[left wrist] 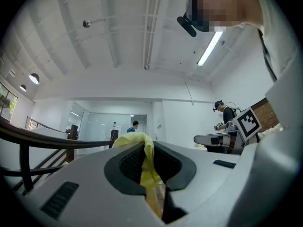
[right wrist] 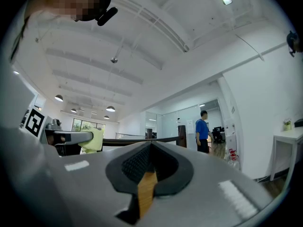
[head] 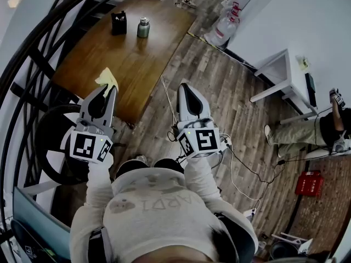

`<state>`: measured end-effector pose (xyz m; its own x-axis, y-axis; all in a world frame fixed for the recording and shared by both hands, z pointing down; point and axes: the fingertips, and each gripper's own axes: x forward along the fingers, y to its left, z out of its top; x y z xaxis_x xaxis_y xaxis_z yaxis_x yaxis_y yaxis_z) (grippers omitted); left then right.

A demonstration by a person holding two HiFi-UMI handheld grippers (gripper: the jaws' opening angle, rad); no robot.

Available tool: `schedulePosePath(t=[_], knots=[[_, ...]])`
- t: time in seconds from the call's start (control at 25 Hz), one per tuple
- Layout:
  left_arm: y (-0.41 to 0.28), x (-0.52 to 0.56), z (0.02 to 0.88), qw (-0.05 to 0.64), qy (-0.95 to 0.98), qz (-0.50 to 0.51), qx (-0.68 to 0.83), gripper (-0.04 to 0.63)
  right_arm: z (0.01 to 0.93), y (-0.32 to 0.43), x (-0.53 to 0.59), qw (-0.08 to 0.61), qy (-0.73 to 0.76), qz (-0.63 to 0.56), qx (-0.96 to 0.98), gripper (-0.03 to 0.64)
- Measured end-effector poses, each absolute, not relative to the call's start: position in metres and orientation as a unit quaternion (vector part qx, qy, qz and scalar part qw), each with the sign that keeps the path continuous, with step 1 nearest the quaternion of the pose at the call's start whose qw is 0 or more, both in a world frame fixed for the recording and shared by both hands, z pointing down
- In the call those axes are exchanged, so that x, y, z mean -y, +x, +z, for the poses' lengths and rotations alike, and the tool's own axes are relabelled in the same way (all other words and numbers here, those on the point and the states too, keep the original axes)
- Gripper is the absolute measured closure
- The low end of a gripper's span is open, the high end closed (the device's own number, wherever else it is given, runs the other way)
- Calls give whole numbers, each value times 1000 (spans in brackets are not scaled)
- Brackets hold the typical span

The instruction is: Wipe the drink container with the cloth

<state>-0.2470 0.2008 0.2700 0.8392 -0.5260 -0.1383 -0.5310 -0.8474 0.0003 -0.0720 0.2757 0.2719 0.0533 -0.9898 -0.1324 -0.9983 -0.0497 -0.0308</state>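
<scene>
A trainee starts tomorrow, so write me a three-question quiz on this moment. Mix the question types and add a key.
1. True or false: the right claw holds the yellow cloth.
2. Where does the drink container stand? A) on the wooden table; B) on the floor; C) in the right claw.
3. Fill in: the right claw's jaws are ___ (apart or together).

Key: 1 false, the left claw holds it; 2 A; 3 together.

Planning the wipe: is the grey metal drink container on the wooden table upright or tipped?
Upright: the grey metal drink container stands cap-up on the wooden table.
</scene>
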Motion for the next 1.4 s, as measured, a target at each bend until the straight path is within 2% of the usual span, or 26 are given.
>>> schedulePosePath(t=[0.44, 1.4], knots=[[-229, -195, 280, 17, -962, 72, -261, 566, 278, -60, -270, 48, -723, 52, -687, 606], [-85, -78, 278, 17, -937, 70, -342, 566, 278, 80, -119, 44, -645, 45, -762, 606]])
